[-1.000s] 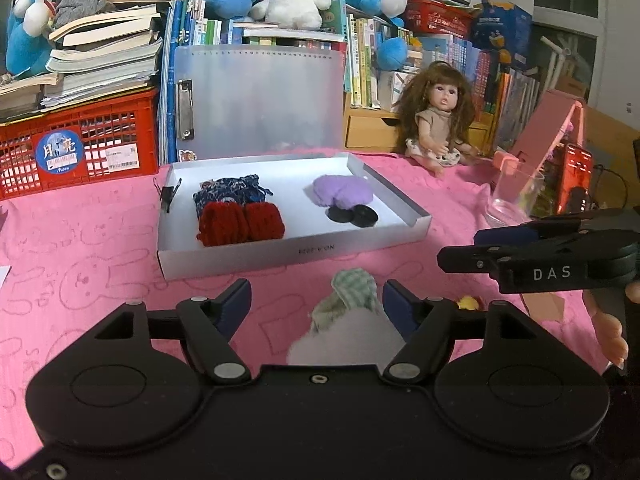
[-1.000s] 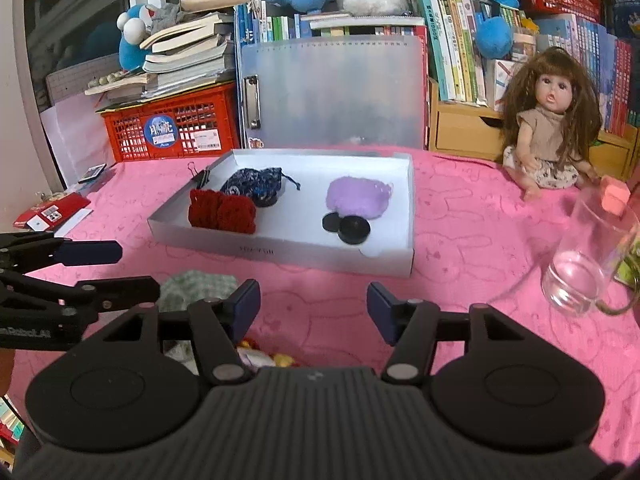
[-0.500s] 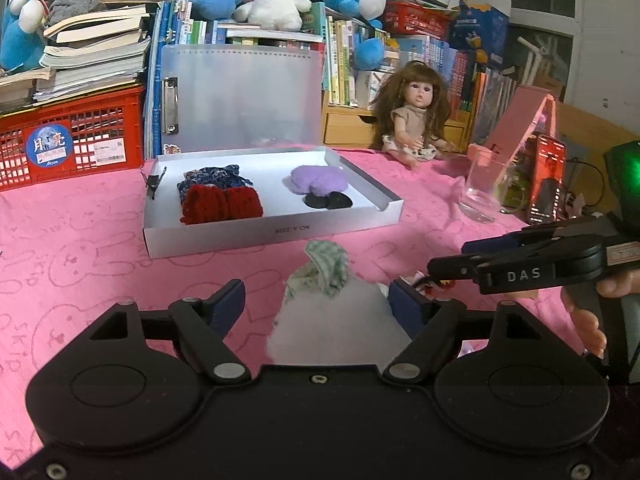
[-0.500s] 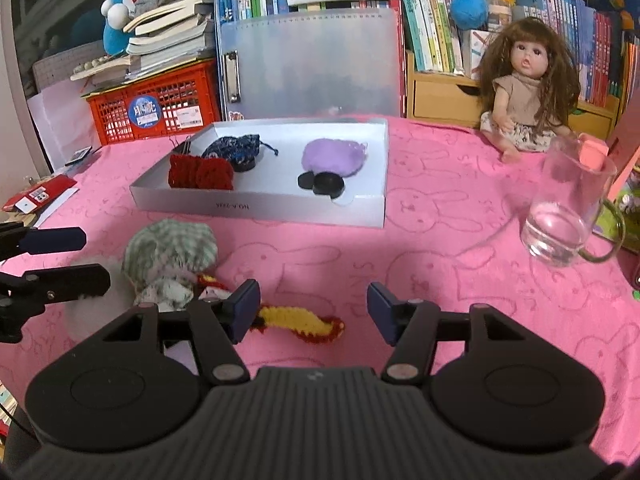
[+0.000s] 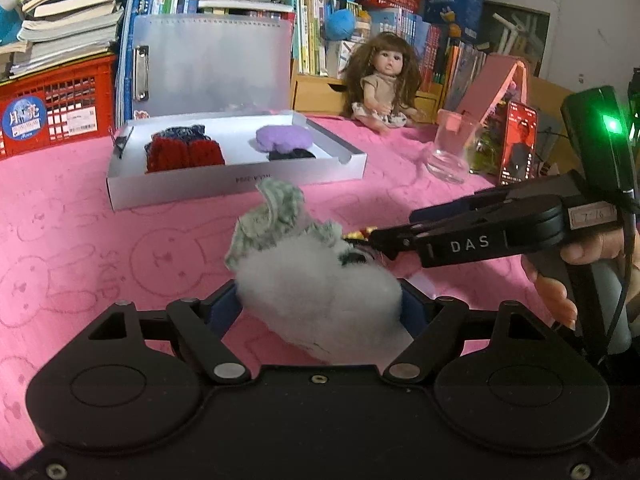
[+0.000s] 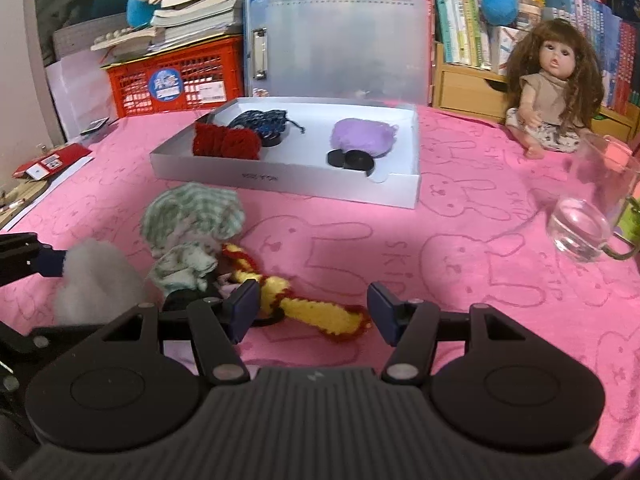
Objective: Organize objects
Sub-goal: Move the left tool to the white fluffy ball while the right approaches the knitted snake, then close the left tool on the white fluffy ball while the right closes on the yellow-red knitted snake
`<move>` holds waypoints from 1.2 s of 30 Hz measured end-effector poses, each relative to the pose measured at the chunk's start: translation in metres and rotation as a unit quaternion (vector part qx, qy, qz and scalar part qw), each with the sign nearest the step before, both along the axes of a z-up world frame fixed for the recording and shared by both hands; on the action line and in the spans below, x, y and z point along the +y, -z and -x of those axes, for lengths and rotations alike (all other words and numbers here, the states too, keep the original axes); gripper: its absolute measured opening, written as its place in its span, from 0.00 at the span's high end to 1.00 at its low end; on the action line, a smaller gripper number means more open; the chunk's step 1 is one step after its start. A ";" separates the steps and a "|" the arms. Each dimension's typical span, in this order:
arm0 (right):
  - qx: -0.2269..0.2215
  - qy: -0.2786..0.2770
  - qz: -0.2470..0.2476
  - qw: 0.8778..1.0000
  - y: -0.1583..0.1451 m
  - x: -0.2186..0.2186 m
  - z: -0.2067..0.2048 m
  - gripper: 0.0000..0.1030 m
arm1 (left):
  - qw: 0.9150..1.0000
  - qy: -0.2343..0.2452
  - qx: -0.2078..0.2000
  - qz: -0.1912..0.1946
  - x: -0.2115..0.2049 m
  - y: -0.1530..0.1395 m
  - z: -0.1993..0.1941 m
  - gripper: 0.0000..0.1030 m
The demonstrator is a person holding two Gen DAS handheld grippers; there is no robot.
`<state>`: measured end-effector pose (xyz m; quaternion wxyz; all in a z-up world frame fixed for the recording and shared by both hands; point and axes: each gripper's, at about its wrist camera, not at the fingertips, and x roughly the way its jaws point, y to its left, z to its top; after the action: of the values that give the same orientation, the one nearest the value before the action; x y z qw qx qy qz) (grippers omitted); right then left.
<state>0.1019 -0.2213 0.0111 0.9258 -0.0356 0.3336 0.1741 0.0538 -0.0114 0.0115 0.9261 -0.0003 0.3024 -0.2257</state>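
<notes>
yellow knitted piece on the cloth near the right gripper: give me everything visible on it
The yellow knitted piece looks like soft crochet or yarn, yellow with red trim and red bands. It is long and narrow, lying flat on the pink tablecloth, running diagonally. Its upper end sits against the green checked fabric bundle; whether they join is unclear. The lower part lies between the open fingers of the right gripper, not pressed. In the left wrist view only a sliver shows.

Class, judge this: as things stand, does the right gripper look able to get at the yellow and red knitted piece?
Probably yes: the yellow and red knitted piece lies between the open right gripper fingers, nothing covering it.
</notes>
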 end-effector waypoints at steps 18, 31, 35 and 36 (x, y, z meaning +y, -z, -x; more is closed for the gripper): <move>-0.013 -0.027 0.039 0.999 0.005 0.020 0.006 0.37 | 1.000 -0.008 0.012 -0.011 0.007 0.012 0.008 0.33; -0.029 -0.030 0.047 0.998 0.005 0.033 0.011 0.74 | 0.999 -0.016 -0.008 -0.036 0.009 0.006 0.022 0.25; -0.039 -0.011 0.039 0.998 -0.001 0.027 0.011 0.79 | 0.999 -0.019 -0.011 -0.038 0.010 0.006 0.024 0.23; -0.042 -0.005 0.037 0.998 -0.003 0.025 0.010 0.79 | 0.999 -0.019 -0.011 -0.038 0.011 0.005 0.025 0.23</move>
<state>0.0915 -0.1959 0.0141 0.9362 -0.0785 0.3006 0.1646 0.0291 -0.0008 0.0060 0.9329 0.0317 0.3002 -0.1963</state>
